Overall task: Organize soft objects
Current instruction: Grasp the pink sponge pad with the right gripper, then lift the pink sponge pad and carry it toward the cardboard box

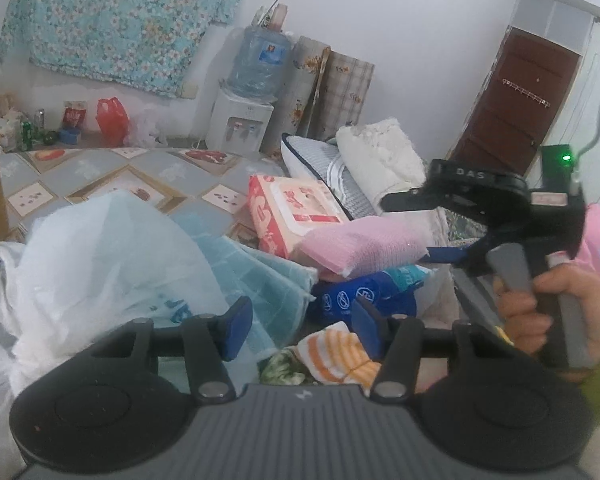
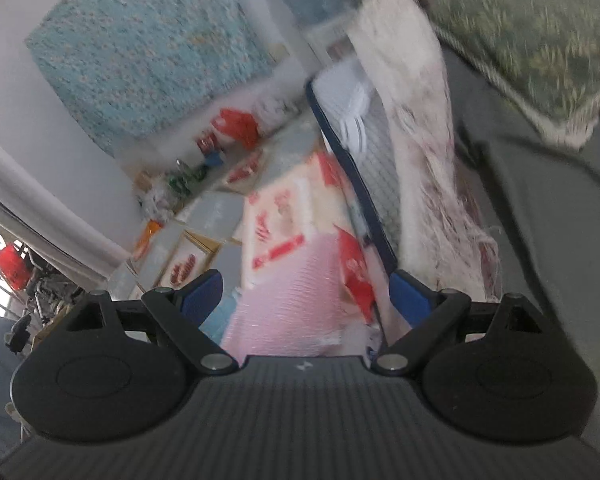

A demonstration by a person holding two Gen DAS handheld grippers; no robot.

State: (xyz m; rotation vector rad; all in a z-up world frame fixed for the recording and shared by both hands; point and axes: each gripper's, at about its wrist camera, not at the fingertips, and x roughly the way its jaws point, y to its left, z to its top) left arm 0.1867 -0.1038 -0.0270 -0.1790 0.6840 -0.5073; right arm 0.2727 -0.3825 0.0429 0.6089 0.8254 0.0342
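Observation:
A pink packaged cloth point(image 1: 364, 246) is held in the air in my right gripper point(image 1: 440, 254), whose jaws are shut on its right end. In the right wrist view the pink cloth point(image 2: 296, 304) fills the gap between the blue pads of my right gripper point(image 2: 300, 292). My left gripper point(image 1: 300, 320) is open and empty, above an orange-striped cloth point(image 1: 340, 354) and a folded light-blue towel point(image 1: 256, 276). A red and white tissue pack point(image 1: 288, 210) lies behind the pink cloth.
A large white plastic bag point(image 1: 100, 264) lies at the left. A blue package point(image 1: 364, 292) sits under the pink cloth. A striped pillow point(image 1: 324, 168) and a white blanket point(image 1: 384, 152) lie behind. A water dispenser point(image 1: 244, 112) stands at the wall.

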